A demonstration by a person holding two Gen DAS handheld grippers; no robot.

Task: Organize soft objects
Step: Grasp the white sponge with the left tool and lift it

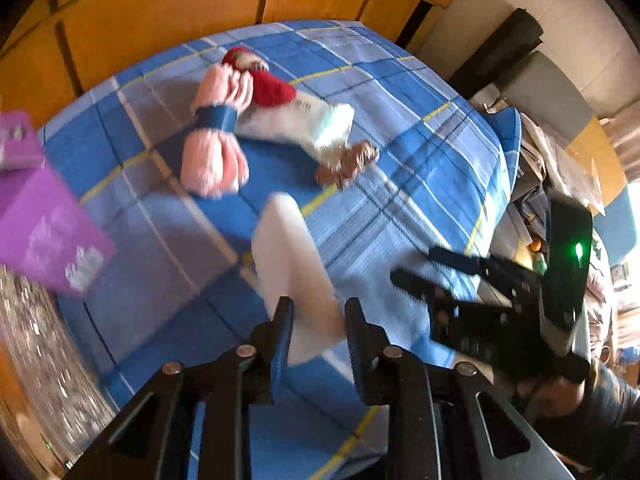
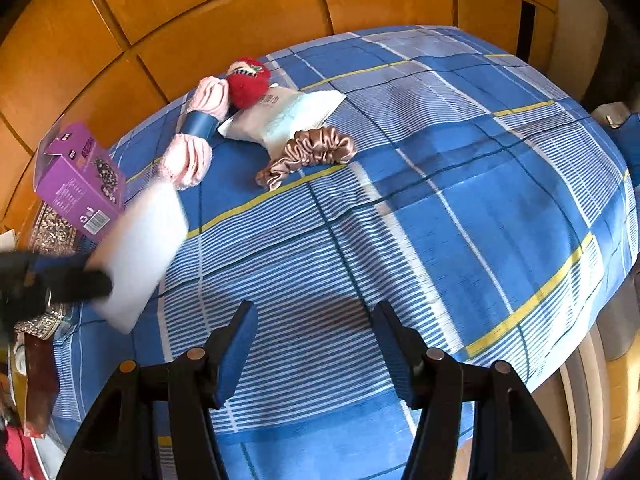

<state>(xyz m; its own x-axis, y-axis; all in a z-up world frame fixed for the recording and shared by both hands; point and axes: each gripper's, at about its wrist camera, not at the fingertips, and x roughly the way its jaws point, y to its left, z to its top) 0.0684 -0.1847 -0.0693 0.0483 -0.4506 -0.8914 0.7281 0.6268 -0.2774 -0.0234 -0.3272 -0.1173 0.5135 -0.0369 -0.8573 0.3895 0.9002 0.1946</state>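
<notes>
The white foam-like block (image 1: 294, 276) was up off the blue plaid bedspread (image 1: 400, 168), pinched at its near end by the left gripper (image 1: 318, 332), jaws narrow and pressing its sides. It hung blurred, its far end aimed at the cluster near the headboard: pink rolled towel with a blue band (image 1: 216, 136), red knitted piece (image 1: 268, 84), white plastic-wrapped packet (image 1: 304, 124), brown satin scrunchie (image 1: 348, 162). A purple carton (image 1: 44, 228) sat at the bed's left edge. The right gripper (image 2: 316, 344) hovered half open, holding nothing. Best, I judged, to lay the block down beside the towel before letting go, since soft foam would spring.
</notes>
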